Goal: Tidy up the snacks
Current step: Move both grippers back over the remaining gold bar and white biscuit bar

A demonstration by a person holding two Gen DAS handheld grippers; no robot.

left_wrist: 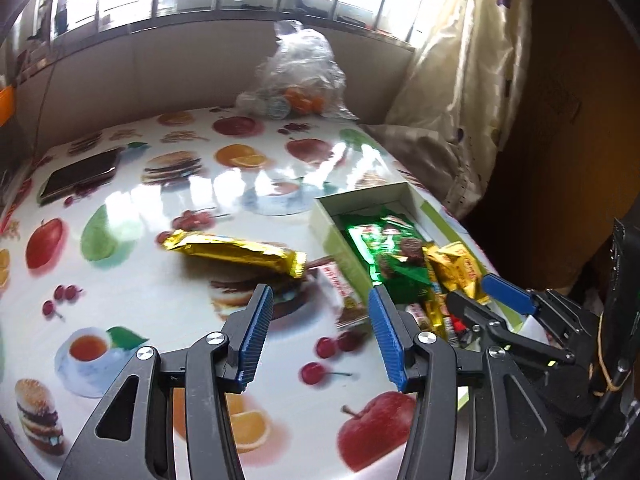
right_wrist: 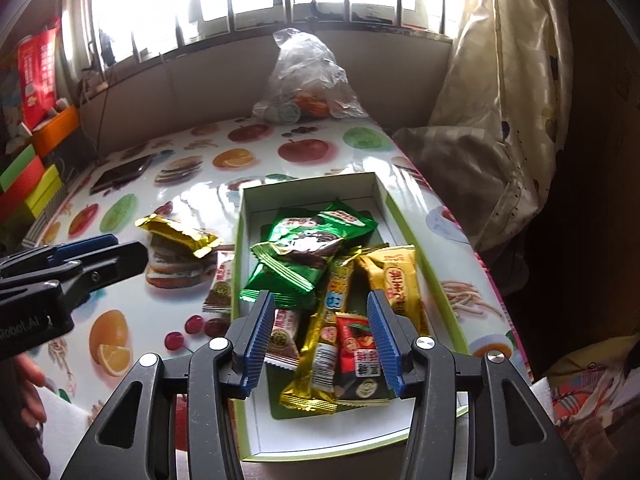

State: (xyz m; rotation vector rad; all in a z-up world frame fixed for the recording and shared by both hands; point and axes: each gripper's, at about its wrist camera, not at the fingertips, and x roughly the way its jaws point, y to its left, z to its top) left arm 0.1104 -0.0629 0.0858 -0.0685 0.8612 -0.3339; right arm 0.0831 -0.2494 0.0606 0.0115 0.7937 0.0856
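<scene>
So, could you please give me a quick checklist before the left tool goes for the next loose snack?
1. Left tool empty, jaws apart: ok.
2. Right tool empty, jaws apart over the box: ok.
3. Long gold foil snack bar lying free on the fruit-print tablecloth: ok.
4. Small red-and-white wrapped snack outside the box wall: not ok, unsorted.
5. Open white cardboard box has bare floor at its far end: ok.
6. Bar's weight: cannot tell.

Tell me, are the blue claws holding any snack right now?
No, nothing is held. The left gripper is open above the table, short of the gold snack bar. The right gripper is open over the snacks in the box.
</scene>
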